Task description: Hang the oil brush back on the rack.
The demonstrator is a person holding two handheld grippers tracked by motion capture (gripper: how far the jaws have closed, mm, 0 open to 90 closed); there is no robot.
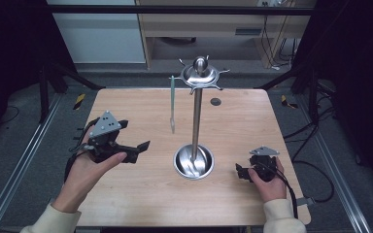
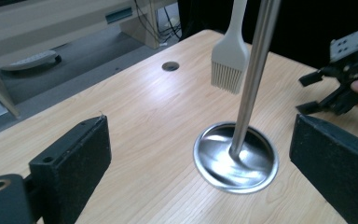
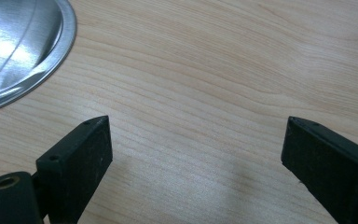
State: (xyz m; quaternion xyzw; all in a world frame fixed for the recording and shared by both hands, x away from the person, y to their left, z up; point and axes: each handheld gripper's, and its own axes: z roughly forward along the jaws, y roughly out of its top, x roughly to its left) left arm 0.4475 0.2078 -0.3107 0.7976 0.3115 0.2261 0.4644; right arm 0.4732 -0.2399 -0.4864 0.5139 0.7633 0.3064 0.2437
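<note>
Two grippers are waiting with spread jaws beside a steel hanging stand on the wooden counter.

The counter (image 1: 126, 104) is carrying the stand (image 1: 195, 116) near its middle, and a pale brush (image 1: 172, 104) is hanging from the stand's top ring, just left of the pole. The left gripper (image 1: 136, 148) is hovering near the left edge, jaws spread and holding nothing. The right gripper (image 1: 243, 171) is staying low near the front right corner, jaws spread wide over bare wood.

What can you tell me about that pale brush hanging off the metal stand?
The pale grey-green pastry brush looks like silicone: a long flat handle widening into a head of fine straight bristles. It hangs upright, bristles down and clear of the wooden table, from a hook on the shiny steel stand, beside its pole. No gripper touches it.
</note>
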